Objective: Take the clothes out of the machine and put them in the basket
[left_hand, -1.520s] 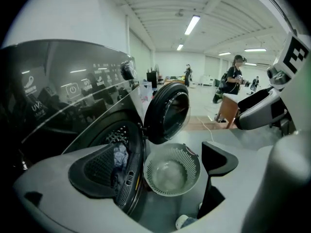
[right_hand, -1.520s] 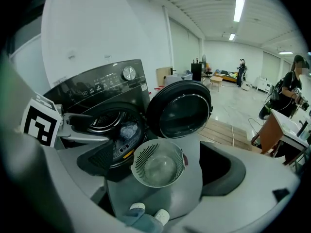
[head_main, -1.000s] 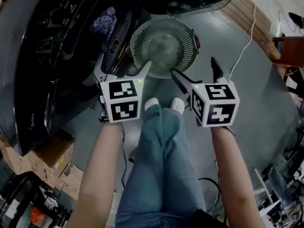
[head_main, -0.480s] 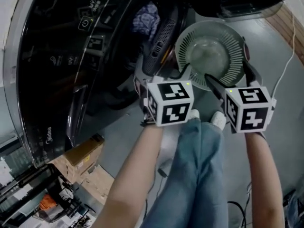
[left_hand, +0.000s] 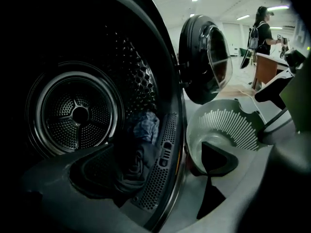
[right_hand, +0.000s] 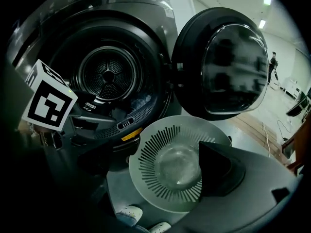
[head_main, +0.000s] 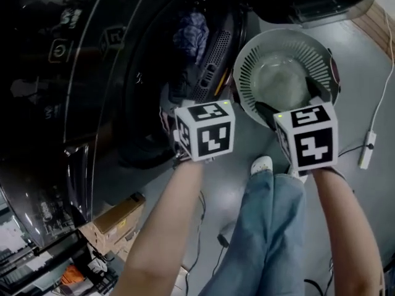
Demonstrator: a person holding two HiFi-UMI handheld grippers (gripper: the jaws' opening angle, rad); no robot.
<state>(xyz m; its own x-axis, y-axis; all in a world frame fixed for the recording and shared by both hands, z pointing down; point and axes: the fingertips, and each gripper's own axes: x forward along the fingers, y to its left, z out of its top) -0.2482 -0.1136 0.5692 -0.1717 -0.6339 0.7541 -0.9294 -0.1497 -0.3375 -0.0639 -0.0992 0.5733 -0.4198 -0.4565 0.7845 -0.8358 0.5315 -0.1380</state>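
Note:
The dark front-loading machine [head_main: 92, 73] stands at the left with its round door [right_hand: 221, 62] swung open. Clothes lie at the drum's mouth: a blue patterned piece [left_hand: 146, 125] on top of a dark one [left_hand: 133, 164]. The blue piece [head_main: 190, 32] also shows in the head view. A white slotted basket [head_main: 247, 73] sits on the floor beside the opening, with nothing in it. My left gripper [left_hand: 155, 178] is open and points into the drum just short of the clothes. My right gripper [right_hand: 160, 171] hangs open over the basket [right_hand: 146, 178].
Grey floor lies round the basket. The open door reaches out just behind the basket. A cardboard box [head_main: 114, 217] sits by the machine's foot. A cable with a white adapter [head_main: 367, 150] lies at the right. A person [left_hand: 262, 30] stands far off by a desk.
Both grippers have moved toward the machine. The left one now sits at the drum's mouth, and the right one has come over the basket's near rim. Both stayed open.

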